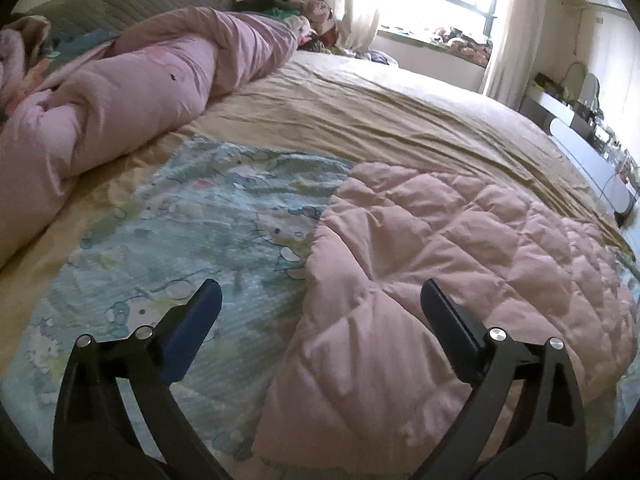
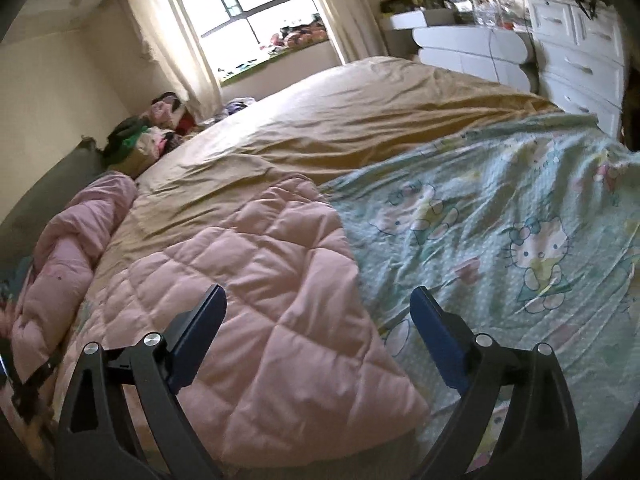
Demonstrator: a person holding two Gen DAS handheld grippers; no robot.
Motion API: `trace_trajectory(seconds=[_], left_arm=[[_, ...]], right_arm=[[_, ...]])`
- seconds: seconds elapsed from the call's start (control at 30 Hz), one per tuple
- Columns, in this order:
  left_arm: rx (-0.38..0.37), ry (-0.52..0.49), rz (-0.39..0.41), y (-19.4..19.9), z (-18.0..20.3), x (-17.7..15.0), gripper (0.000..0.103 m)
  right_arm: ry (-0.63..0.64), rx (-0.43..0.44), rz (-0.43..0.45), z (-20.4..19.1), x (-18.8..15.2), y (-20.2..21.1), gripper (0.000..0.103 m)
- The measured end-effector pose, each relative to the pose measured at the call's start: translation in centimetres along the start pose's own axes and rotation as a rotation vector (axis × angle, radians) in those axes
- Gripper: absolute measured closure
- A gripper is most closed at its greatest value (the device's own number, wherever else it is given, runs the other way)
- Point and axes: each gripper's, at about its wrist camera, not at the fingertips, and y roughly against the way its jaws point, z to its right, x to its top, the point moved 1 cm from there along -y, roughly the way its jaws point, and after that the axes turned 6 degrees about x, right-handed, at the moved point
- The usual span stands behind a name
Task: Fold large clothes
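Observation:
A pink quilted garment (image 1: 440, 264) lies spread flat on a pale green cartoon-print sheet (image 1: 192, 240) on the bed. My left gripper (image 1: 320, 292) is open and empty, hovering above the garment's left edge. In the right wrist view the same pink garment (image 2: 256, 300) lies at centre left, with the cartoon sheet (image 2: 500, 240) to its right. My right gripper (image 2: 318, 298) is open and empty, above the garment's right edge.
A tan bedspread (image 1: 380, 120) covers the far bed. A rolled pink duvet (image 1: 120, 104) lies along the left, also in the right wrist view (image 2: 68, 252). White drawers (image 2: 576, 52) stand beyond the bed. A clothes pile (image 2: 156, 128) sits by the window.

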Motion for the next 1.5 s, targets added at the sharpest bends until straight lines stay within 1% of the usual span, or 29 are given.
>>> trace_trajectory(seconds=[0.2,0.4,0.7,0.97,1.1,1.27,1.37,1.5], left_arm=[[0.032,-0.041,0.033,3.0,-0.5,-0.5,0.010],[0.039,-0.048,0.067,5.4,-0.9,-1.3,0.010],[0.050,-0.084,0.074,6.9,-0.2,-2.9,0.010],[0.043,-0.101,0.084,8.4,0.1,-4.4,0.010],[0.033,-0.101,0.066,8.4,0.1,-5.1,0.010],[0.023,-0.085,0.023,7.3,-0.3,-5.8,0.009],[0.008,-0.059,-0.018,6.1,-0.7,-6.2,0.010],[-0.045,0.007,-0.094,4.1,-1.2,-7.0,0.010]], right_arm=[[0.042,0.049,0.010,-1.8,-0.6,2.3,0.011],[0.055,0.093,0.018,-2.6,-1.4,4.5,0.011],[0.088,0.108,0.028,-3.0,-2.7,6.7,0.011],[0.084,0.109,0.007,-2.5,-4.2,6.9,0.011],[0.061,0.108,-0.009,-1.7,-4.9,6.7,0.011],[0.042,0.094,-0.047,-0.8,-6.0,5.8,0.010],[0.032,0.079,-0.084,-0.3,-6.8,5.0,0.011],[0.015,0.066,-0.133,0.3,-7.9,3.7,0.010]])
